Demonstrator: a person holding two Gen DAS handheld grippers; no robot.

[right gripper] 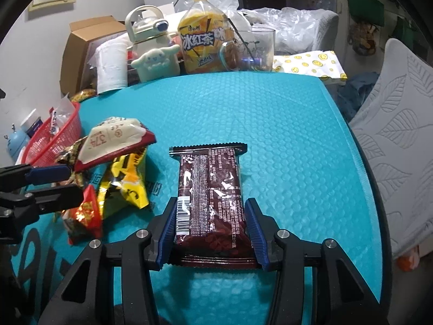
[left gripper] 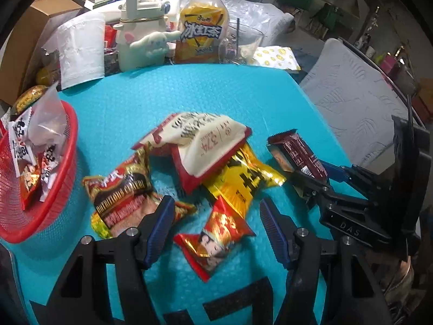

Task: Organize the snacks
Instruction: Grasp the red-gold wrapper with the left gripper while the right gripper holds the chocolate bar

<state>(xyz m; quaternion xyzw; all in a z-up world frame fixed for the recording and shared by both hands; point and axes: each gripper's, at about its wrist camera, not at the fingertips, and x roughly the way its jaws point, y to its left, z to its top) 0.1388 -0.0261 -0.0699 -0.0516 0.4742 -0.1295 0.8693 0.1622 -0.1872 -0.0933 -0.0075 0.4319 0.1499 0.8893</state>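
Observation:
A heap of snack packets lies on the teal mat (left gripper: pixel 216 94): a cream and red packet (left gripper: pixel 205 140), a yellow packet (left gripper: pixel 243 178), a brown and red packet (left gripper: pixel 121 192) and a small red packet (left gripper: pixel 216 238). My left gripper (left gripper: pixel 216 216) is open just above the small red packet. My right gripper (right gripper: pixel 209 230) is shut on a dark brown packet (right gripper: pixel 211 189), which also shows in the left wrist view (left gripper: pixel 295 151). A red basket (left gripper: pixel 54 189) with several packets stands at the left.
At the mat's far edge stand a paper roll (left gripper: pixel 81 51), a white cartoon bottle (left gripper: pixel 140 32), a yellow iced tea bottle (left gripper: pixel 203 27) and a glass (left gripper: pixel 243 43). A smiley-print paper (right gripper: pixel 311 65) lies at the back right. A grey cushion (right gripper: pixel 392 149) lies to the right.

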